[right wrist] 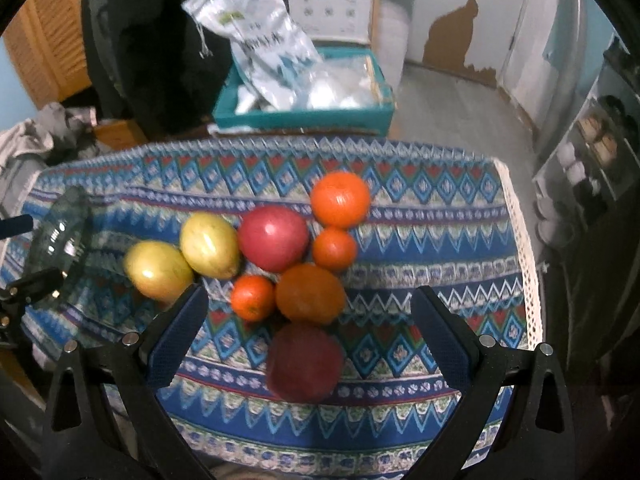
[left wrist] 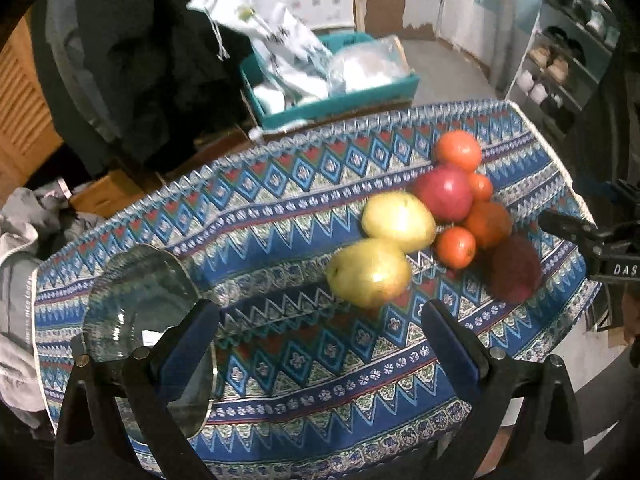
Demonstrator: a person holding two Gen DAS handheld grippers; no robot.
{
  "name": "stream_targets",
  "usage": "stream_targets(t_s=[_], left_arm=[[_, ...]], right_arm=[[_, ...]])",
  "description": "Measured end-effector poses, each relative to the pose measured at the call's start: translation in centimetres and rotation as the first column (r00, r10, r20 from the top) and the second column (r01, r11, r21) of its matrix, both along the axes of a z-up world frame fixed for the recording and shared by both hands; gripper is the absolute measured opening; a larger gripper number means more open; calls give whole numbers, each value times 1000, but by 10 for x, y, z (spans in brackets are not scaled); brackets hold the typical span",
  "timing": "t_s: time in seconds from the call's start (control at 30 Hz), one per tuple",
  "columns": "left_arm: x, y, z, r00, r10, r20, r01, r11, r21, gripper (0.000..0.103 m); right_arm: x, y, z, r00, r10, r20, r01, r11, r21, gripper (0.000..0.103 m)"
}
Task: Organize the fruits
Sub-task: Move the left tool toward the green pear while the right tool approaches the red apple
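Table: patterned tablecloth [right wrist: 420, 216] covers it.
Glass bowl [left wrist: 136, 300]: near the left edge, empty.
Fruit: pears [right wrist: 210, 246], apples [right wrist: 274, 238] and oranges [right wrist: 340, 199] clustered toward the right edge, touching.
Left gripper [left wrist: 320, 344]: wide apart, holding nothing.
Right gripper [right wrist: 310, 338]: wide apart, empty, above the near apple [right wrist: 305, 362].

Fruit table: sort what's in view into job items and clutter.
Job items:
two yellow-green fruits
two red fruits
four orange fruits
glass dish

Clutter:
teal box
plastic bags
grey clothes
shoe shelf
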State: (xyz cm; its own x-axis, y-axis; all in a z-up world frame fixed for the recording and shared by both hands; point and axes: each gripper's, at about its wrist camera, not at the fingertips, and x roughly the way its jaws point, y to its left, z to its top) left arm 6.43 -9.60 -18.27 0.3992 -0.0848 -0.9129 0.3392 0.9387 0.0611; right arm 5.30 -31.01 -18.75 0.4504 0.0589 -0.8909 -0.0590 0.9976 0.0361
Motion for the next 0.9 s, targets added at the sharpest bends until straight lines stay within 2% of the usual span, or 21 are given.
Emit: stream_targets(t_s=[0.17, 0.47, 0.67, 0.9], left_arm=[[9, -11, -20, 999, -5, -52, 5, 1000, 1, 102], [24, -23, -45, 993, -12, -118, 11, 1000, -6, 102], [35, -28, -57, 987, -6, -163, 2, 1000, -23, 102], [46, -35, -73, 977, -5, -215, -5, 999, -43, 102]], right_arm=[[1, -4, -35, 996, 12, -87, -14, 1000, -16, 100], [2, -5, -74, 981, 27, -195, -27, 1000, 4, 97], [2, -4, -95, 968, 43, -246, -36, 999, 33, 87], [6, -6, -108, 959, 51, -277, -16, 992, 128, 78]])
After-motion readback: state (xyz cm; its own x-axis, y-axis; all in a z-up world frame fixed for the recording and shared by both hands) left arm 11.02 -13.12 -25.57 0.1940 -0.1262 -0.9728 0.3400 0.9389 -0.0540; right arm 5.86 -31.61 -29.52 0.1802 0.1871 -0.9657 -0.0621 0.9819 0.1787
